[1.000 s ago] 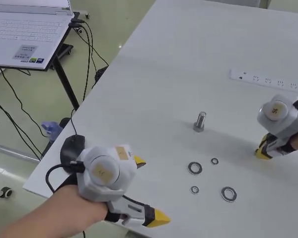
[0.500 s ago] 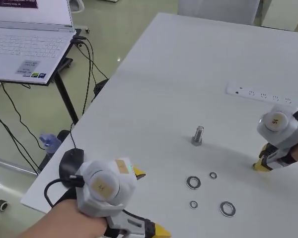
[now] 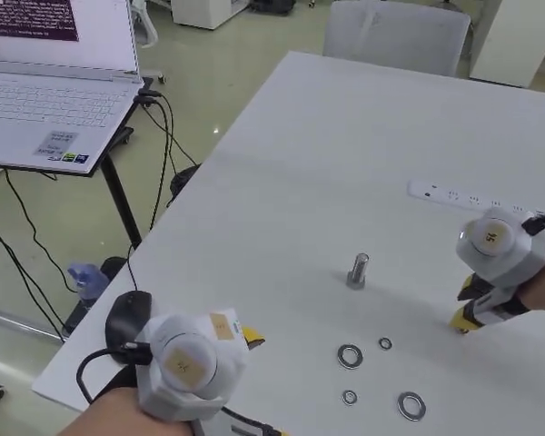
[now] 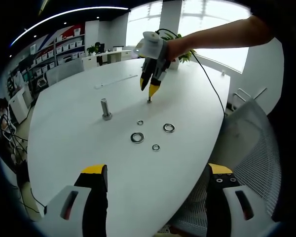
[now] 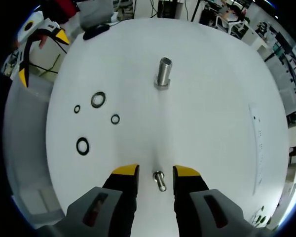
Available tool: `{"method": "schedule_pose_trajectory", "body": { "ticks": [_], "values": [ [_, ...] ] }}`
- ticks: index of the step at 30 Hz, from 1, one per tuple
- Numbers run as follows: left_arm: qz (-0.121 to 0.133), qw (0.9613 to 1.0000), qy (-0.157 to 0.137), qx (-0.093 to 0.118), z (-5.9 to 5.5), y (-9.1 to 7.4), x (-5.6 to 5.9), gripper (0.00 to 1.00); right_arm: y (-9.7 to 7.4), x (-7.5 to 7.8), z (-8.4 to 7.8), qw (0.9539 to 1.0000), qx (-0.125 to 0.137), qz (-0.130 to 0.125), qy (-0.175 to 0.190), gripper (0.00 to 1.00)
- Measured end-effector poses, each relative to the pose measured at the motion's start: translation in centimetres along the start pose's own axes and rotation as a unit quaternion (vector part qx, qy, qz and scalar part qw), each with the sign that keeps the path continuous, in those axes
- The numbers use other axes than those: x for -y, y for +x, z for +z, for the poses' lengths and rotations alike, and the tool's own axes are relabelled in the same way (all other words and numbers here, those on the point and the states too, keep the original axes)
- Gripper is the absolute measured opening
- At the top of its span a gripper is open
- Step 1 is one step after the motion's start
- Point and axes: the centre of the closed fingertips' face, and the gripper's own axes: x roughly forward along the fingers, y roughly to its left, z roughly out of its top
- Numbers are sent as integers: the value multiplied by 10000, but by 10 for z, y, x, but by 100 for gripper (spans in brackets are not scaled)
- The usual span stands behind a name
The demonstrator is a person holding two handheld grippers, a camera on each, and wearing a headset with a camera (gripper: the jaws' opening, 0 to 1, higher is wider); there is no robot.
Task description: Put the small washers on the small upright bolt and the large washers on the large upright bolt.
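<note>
A white counter (image 3: 282, 182) has a broad bare stretch running away from the person to its far edge, where a grey chair (image 3: 395, 36) stands; the counter's left edge runs diagonally, and beyond it a laptop (image 3: 45, 100) sits on a stand above the floor; a black mouse (image 3: 127, 318) lies near the counter's near left corner; a white power strip (image 3: 454, 195) lies toward the right, well apart from the work; the large bolt (image 3: 358, 271) stands upright near the middle, with open surface all round it; nearer the person, loosely scattered and none touching, lie two large washers (image 3: 350, 356) and two small washers (image 3: 385, 343); the small bolt (image 5: 159, 180) stands upright to the right of the washers; the right gripper (image 5: 156, 170) has its jaws spread on either side of this bolt, a gap showing on each side; the left gripper (image 4: 157, 170) hovers by the near left edge, jaws spread wide and holding nothing, well apart from the washers
</note>
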Motion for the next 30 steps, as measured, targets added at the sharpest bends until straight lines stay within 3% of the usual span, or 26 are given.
{"method": "schedule_pose_trajectory", "body": {
  "ticks": [14, 22, 30],
  "values": [
    [94, 9999, -3, 36, 0, -7, -2, 81, -6, -19, 28, 9994, 228, 116, -238, 31],
    [117, 9998, -58, 172, 2, -6, -1, 81, 1, -28, 43, 9983, 305, 220, -448, 31],
    [119, 9998, -26, 137, 0, -7, -4, 81, 10, -43, 58, 9971, 357, 333, -586, 31]
  ]
}}
